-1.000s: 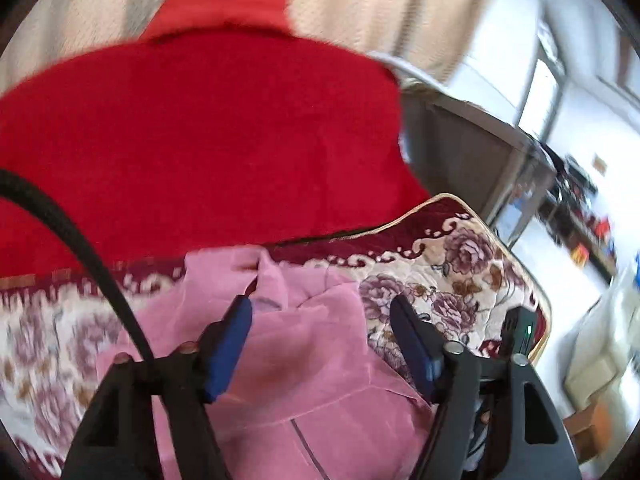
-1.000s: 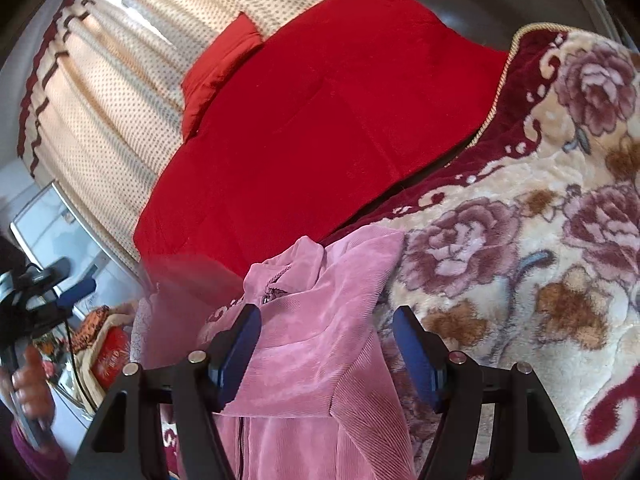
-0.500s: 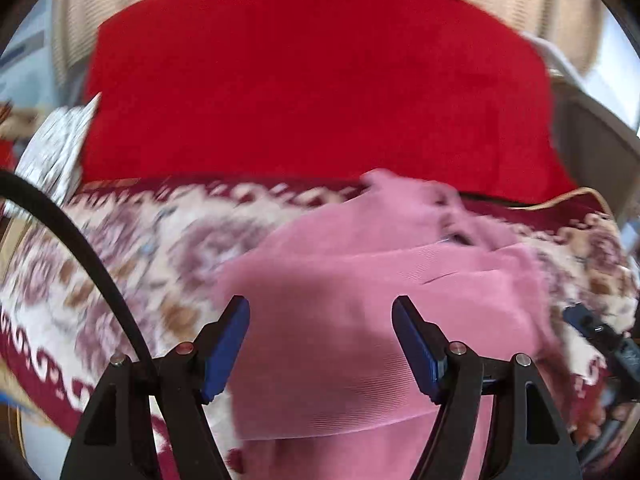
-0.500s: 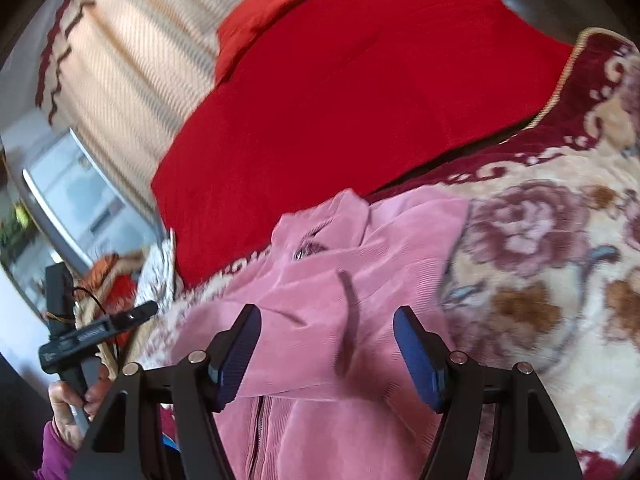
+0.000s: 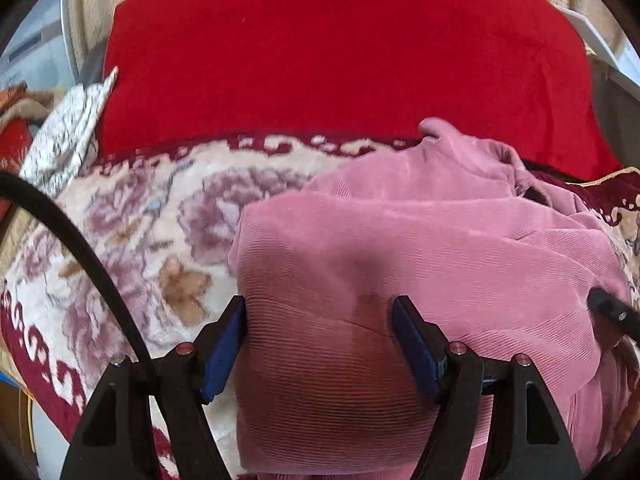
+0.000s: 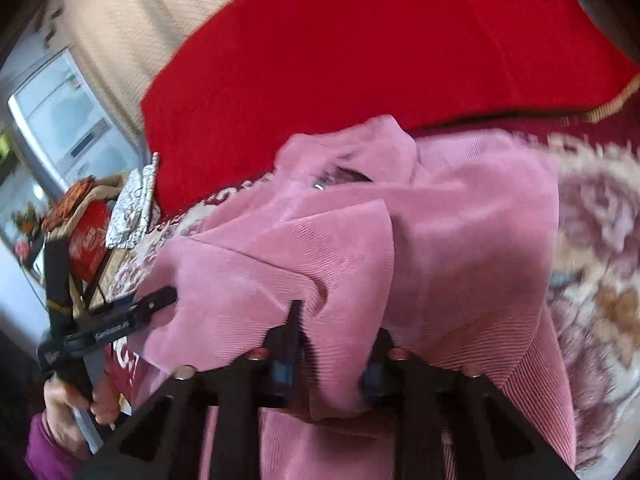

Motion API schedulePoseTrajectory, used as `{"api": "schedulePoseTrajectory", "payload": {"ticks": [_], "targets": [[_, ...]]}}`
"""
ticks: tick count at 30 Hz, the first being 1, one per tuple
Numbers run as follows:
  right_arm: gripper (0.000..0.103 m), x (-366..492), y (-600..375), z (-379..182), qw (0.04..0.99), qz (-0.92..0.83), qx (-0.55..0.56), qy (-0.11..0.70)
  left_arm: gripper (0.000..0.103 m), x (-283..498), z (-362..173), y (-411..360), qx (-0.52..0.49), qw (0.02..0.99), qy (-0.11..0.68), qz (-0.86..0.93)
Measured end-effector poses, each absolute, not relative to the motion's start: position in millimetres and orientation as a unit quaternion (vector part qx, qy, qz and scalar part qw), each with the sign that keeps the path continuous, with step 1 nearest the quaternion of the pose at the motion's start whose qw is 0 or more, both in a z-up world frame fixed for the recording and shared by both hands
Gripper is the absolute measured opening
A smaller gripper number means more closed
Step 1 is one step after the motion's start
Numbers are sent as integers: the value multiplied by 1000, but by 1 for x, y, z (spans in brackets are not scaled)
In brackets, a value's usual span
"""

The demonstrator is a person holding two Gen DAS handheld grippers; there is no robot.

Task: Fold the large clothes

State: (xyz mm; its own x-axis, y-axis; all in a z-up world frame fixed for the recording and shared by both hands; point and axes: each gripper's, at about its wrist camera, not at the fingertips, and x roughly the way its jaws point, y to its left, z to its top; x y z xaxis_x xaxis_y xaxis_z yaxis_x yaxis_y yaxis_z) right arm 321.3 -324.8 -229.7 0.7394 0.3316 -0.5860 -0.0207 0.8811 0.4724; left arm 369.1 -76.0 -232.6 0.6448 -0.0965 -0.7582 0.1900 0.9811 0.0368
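My left gripper (image 5: 320, 336) stands wide apart over the pink garment (image 5: 420, 248). Its two blue pads (image 5: 224, 352) flank a ribbed fold of the cloth; the fabric lies between the jaws, but I cannot confirm that either pad presses on it. A black cable (image 5: 80, 248) arcs across the left side of this view.

My right gripper (image 6: 332, 352) is closing — its jaws are drawn close together with a bunched fold of the same pink garment (image 6: 360, 240) between them. The cloth pinches up at the tips, and the pads appear to bear on it from both sides. This view is partly blurred, so finer detail at the pads is not readable.

Garment position: it lies on the floral blanket (image 5: 152, 220), a cream and maroon cover with a rose pattern. The collar end (image 5: 460, 148) lies toward the red cover (image 5: 340, 52) beyond it, and its far edge reaches the blanket's maroon border. The cloth is corduroy-ribbed and folded over itself in several layers.

In the right wrist view the left gripper's black finger (image 6: 152, 304) touches the garment's left edge, and a hand (image 6: 72, 400) in a purple sleeve grips that tool's handle. A grey-white patterned cloth (image 5: 68, 132) lies at the left end of the red cover — beside it, an orange and red heap that I cannot identify.
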Motion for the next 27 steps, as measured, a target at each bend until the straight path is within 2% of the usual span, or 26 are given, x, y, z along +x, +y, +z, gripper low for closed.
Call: {"api": "schedulePoseTrajectory", "payload": {"ticks": [2,8,11,13,16,18,21,22,25,27], "targets": [[14,310,-323,-218,920,92,216,313,74,367,-231,-76,51,907,410,-81],[12,284,-335,-194,951,36,192,241,74,359,-221,-80,55,920,379,-85],[11,289,-352,-204,940,-13,209,270,84,358,-229,-91,89,915,386,-78],[11,296,-366,-222,922,-57,224,311,86,364,-245,-97,122,898,418,-66],[13,301,-389,-240,892,-50,281,351,86,364,-245,-95,116,900,416,-64],[14,288,-400,-229,894,-40,310,322,86,363,-245,-95,122,900,413,-63],[17,265,-399,-202,925,-26,288,247,86,362,-245,-98,131,902,407,-58],[26,262,-398,-198,928,-15,284,239,86,361,-245,-99,135,903,405,-57],[79,264,-387,-199,927,15,286,243,86,359,-245,-101,142,904,399,-54],[77,271,-371,-205,929,21,262,260,86,358,-245,-102,144,905,396,-53]]}}
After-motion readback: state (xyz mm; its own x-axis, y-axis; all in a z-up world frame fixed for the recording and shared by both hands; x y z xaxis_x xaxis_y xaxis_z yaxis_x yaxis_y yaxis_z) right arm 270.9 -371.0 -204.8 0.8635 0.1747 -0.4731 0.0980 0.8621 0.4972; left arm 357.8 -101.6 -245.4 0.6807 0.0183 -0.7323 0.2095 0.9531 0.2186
